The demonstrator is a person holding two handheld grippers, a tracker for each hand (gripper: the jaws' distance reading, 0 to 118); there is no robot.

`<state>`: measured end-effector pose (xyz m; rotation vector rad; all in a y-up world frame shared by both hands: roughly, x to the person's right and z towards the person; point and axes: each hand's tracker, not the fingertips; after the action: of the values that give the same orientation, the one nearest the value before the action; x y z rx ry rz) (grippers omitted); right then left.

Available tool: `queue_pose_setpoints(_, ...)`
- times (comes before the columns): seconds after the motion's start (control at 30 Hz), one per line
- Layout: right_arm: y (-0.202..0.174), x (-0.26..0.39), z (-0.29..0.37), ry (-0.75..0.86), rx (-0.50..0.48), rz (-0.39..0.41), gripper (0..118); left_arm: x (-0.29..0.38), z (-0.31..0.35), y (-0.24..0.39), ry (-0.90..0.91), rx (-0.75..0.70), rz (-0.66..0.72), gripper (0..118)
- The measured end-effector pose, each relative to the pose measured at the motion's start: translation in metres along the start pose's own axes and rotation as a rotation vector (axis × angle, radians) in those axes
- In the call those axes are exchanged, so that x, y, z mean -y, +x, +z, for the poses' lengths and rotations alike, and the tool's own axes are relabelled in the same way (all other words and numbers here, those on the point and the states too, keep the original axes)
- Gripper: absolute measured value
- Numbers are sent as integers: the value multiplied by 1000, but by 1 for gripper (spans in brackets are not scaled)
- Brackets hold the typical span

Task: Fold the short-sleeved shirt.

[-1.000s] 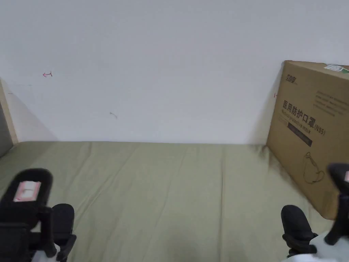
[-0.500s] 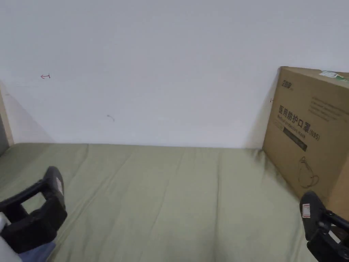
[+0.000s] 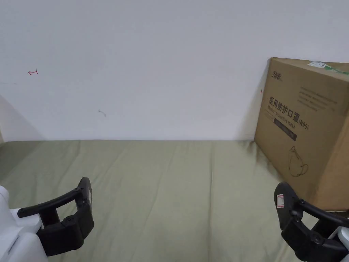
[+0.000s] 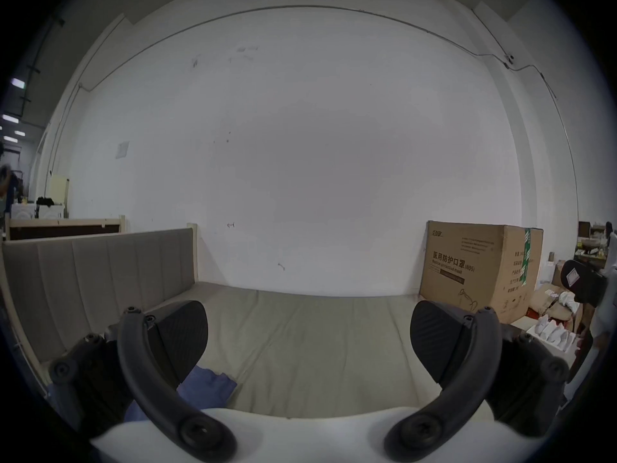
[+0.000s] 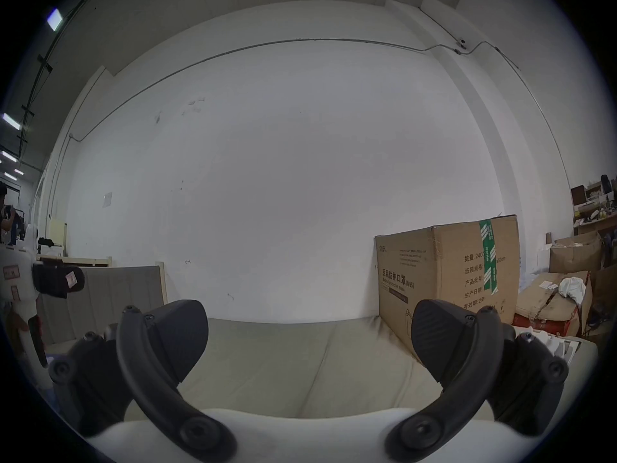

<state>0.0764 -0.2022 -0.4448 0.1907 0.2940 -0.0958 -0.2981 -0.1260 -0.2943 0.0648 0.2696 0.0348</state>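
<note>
Since a second ago the head camera has swung a little to the right and both tools have turned and dropped low over the bed; the left gripper now sits at seven o'clock in the head view with its jaws lying on their side, the right gripper at five o'clock likewise; each one's own view shows its jaws spread wide apart, holding nothing. I'd judge that folding has not begun and the person is only settling in to reach for cloth.

The short-sleeved shirt, a blue crumple, lies on the green sheet at seven o'clock in the left gripper view, just beside that gripper's left jaw; whether they touch I cannot tell.

Counted: one shirt; two grippers; one cardboard box standing at three o'clock against the white wall; one padded headboard at nine o'clock.
</note>
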Motion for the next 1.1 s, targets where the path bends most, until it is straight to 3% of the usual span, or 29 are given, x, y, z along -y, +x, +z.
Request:
queue_pose_setpoints(0.27, -4, 3, -3, 3, -33, 18, 118, 1, 2, 1, 3, -61, -71, 118)
queue_pose_setpoints(0.7, -7, 10, -1, -52, -17, 37, 118, 1, 1, 2, -7, -52, -64, 118)
queue_pose_setpoints(0.73, -6, 11, -1, -60, -12, 34, 118, 1, 1, 2, -25, -47, -68, 117)
queue_pose_setpoints(0.77, -5, 14, 1, -95, -9, 22, 118, 1, 0, 3, -50, -46, -72, 108)
queue_pose_setpoints(0.8, -6, 17, 5, -162, -23, -1, 114, 2, -1, 5, -70, -39, -76, 64)
queue_pose_setpoints(0.83, -8, 19, 6, -192, -50, -21, 97, 3, -4, 6, -100, -39, -76, 4)
queue_pose_setpoints(0.87, -5, 16, 4, -152, -34, -12, 48, 5, -9, 4, -159, -124, -72, 0)
queue_pose_setpoints(0.9, 2, 15, 6, -115, 51, 15, 0, 2, -11, 8, -186, -72, -34, 0)
queue_pose_setpoints(0.93, 7, 11, 8, -82, 131, 49, 0, 1, -12, 8, -210, -33, -12, 0)
queue_pose_setpoints(0.97, 0, 14, 10, -132, 50, 53, 0, 0, -10, 9, -189, -27, -9, 0)
queue_pose_setpoints(1.1, -6, 10, 11, -125, 33, 87, 0, 3, -8, 7, -173, -36, -30, 0)
